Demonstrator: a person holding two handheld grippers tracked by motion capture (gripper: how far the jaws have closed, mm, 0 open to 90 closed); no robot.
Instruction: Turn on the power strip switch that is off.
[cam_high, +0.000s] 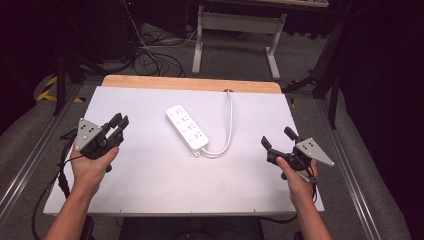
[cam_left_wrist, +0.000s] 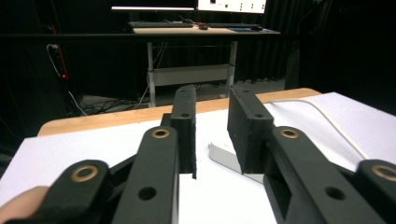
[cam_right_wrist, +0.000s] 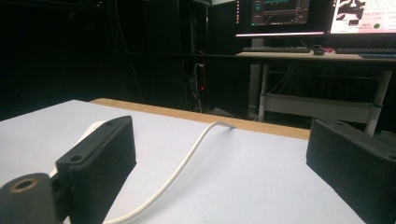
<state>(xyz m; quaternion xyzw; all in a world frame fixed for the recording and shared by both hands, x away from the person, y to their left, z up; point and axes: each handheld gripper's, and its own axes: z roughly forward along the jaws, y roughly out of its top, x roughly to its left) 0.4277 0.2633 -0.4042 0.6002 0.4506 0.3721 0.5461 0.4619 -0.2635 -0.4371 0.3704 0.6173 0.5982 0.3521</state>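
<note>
A white power strip (cam_high: 187, 129) with several socket rows lies flat between the left tongs (cam_high: 120, 121) and the right tongs (cam_high: 278, 138), well apart from both, its white cable (cam_high: 229, 125) looping to the table's (cam_high: 150, 175) far edge. No writing on it is readable. Both tongs stand apart and empty, bare table beside each.

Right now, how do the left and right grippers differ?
The left gripper has its jaws set close, with a narrow gap; the right gripper has its jaws spread wide. The left sits at the table's left side, left of the power strip; the right sits at the right side, beyond the strip's cord. Both are empty, hand-held and aimed across the table.
</note>
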